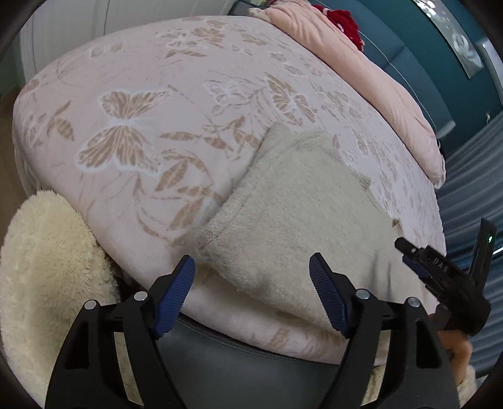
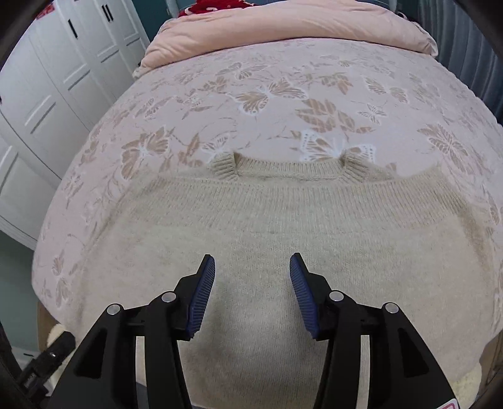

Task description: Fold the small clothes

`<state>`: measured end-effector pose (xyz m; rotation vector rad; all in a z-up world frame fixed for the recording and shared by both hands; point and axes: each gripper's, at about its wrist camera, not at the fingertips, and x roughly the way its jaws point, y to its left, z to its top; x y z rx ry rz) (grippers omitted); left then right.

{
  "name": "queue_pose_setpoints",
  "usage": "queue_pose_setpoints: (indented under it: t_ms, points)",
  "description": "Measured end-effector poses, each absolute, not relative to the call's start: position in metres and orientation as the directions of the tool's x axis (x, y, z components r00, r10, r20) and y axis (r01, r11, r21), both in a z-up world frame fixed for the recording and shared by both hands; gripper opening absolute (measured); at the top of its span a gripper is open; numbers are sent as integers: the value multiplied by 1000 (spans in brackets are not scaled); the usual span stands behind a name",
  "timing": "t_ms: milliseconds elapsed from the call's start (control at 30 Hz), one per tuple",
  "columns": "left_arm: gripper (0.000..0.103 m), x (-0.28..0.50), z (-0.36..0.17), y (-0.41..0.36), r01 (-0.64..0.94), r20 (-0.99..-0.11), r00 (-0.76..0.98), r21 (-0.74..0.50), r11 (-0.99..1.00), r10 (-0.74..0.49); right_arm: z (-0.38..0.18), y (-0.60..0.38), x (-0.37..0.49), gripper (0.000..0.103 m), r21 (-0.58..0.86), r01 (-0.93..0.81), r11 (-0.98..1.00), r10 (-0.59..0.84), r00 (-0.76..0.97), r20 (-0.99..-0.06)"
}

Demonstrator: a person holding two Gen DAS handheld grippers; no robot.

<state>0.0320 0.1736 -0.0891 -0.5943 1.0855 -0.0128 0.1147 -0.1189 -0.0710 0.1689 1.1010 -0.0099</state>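
Observation:
A beige knit sweater (image 2: 276,245) lies folded on the bed, its ribbed hem across the far side and two ribbed cuffs poking out beyond it. In the left wrist view the sweater (image 1: 292,220) lies near the bed's front edge. My left gripper (image 1: 251,267) is open and empty, just off the sweater's near left corner. My right gripper (image 2: 252,267) is open and empty, low over the sweater's middle. The right gripper also shows at the right in the left wrist view (image 1: 408,254).
The bed has a pink butterfly-print cover (image 1: 157,110). A pink duvet (image 2: 283,28) and a red item (image 1: 342,22) lie at the far end. A fluffy cream cushion (image 1: 41,267) sits at the left. White wardrobe doors (image 2: 47,88) stand left of the bed.

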Motion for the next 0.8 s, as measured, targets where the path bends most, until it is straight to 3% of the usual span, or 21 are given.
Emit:
queue_pose_setpoints:
  t_ms: [67,133,233,267,367,400,633,767,800]
  points:
    - [74,39,-97,175,-291,-818,480,-489,822,-316,-108,-119,124,50,86,101,991,45,352,-935]
    - [81,45,-106,175,-308,-812,483,-509,804,-329,-115,-119,118,54,83,85,993,42,403,-914]
    - [81,56,-128,177,-360,-815,448,-540,761,-367,-113,-116,116,54,71,81,994,33,402,-915]
    - [71,58,-134,179,-385,-816,438,-550,742,-377,-113,-117,117,54,73,75,995,38,399,-916]
    - [23,64,-129,177,-360,-792,444,-586,726,-419,-113,-123,117,56,112,63,992,77,402,-912]
    - [20,65,-117,172,-343,-796,450,-573,744,-405,-112,-125,116,56,127,59,990,93,407,-909]
    - [17,57,13,64,108,-681,580,-479,871,-446,-67,-177,77,57,371,139,918,246,533,-810]
    - [18,51,31,-29,331,-682,515,-402,854,-520,-41,-239,33,63,441,210,873,241,600,-763]
    - [24,50,25,-51,369,-700,497,-365,855,-513,-39,-255,22,65,444,236,864,227,606,-763]
